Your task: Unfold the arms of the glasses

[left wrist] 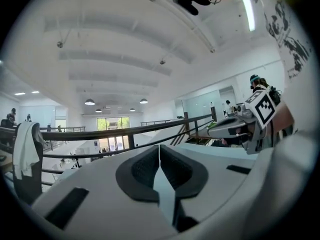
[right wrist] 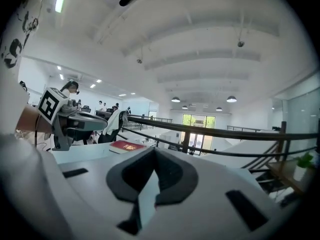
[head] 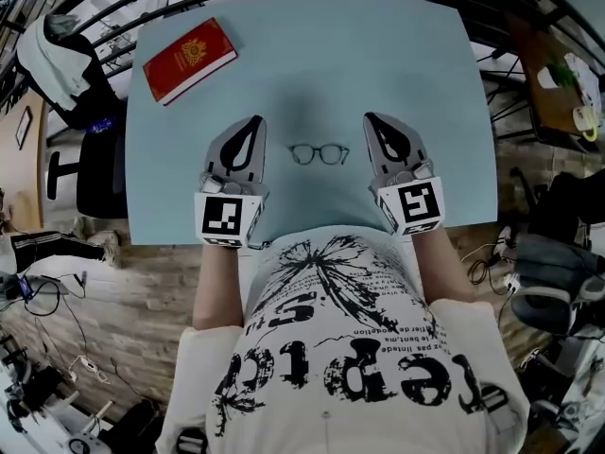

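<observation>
Stock as I read it from my remote station, every place reckoned from the glasses.

1. Glasses (head: 319, 153): dark thin frame with two round lenses, lying flat on the pale blue table (head: 397, 55), near its edge on the person's side. They are touched by nothing. From the head view I cannot tell whether the arms are folded.

2. Left gripper (head: 253, 123): just left of the glasses and clear of them, with its tip pointing away from the person. Its own view shows the dark pads meeting at the tips, so the claw is closed down narrow and holds nothing. Its marker cube (head: 227, 218) sits at the rear, nearer the person than the glasses.

3. Right gripper (head: 375, 123): just right of the glasses, mirroring the left one and also clear of them. In its own view the jaws are pressed together at the tips, so I log this claw as closed and empty too. Its marker cube (head: 413, 206) sits at the rear.

4. Red book (head: 189, 60): far left of the glasses toward the table's far corner, lying flat and askew. It is well apart from both grippers.

5. Chair with a white garment (head: 52, 60): off the table, beyond the red book on the glasses' left.

6. Dark railing (left wrist: 125, 134): past the table's far edge, with an open hall behind it.

7. Person's printed white shirt (head: 350, 348): at the near side of the glasses, below the table edge.
</observation>
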{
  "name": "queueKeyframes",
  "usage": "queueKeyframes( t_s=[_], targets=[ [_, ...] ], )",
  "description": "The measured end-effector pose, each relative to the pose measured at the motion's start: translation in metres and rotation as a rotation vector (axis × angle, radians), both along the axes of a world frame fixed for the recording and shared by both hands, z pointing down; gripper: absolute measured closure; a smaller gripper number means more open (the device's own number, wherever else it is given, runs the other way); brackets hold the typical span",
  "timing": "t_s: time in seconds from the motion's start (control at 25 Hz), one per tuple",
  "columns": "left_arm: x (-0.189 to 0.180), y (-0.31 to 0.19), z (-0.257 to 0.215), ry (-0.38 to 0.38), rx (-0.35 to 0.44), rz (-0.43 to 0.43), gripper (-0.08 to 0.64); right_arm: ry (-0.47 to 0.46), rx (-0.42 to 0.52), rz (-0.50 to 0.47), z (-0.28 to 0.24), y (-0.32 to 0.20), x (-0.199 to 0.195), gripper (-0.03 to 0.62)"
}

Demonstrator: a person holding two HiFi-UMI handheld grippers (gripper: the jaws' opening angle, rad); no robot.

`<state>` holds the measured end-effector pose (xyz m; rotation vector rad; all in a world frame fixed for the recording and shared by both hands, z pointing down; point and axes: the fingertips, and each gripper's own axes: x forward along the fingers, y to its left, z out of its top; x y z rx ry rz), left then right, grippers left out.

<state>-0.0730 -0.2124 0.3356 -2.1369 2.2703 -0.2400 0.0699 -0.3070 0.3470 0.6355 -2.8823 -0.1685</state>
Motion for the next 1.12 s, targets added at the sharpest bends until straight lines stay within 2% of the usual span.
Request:
queueKeyframes(
  t_s=[0.24,0.56,0.88,1.12],
  targets=[
    [-0.003,0.002,0.000,0.024,0.006,-0.013,0.538,0.017,-0.010,0.019,0.008,-0.002,0.003,0.584],
    [0.002,0.000,-0.001,0.015,0.008,-0.009,0.538,0.017,-0.015,0.032,0.010,-0.003,0.006,0.584],
    [0.008,-0.001,0.005,-0.015,-0.006,0.000,0.538,0.024,-0.003,0.023,0.012,-0.001,0.005,0.583],
    [0.015,-0.001,0.014,-0.077,-0.035,0.020,0.538,0.027,-0.009,0.020,0.018,0.000,0.006,0.584]
  ],
)
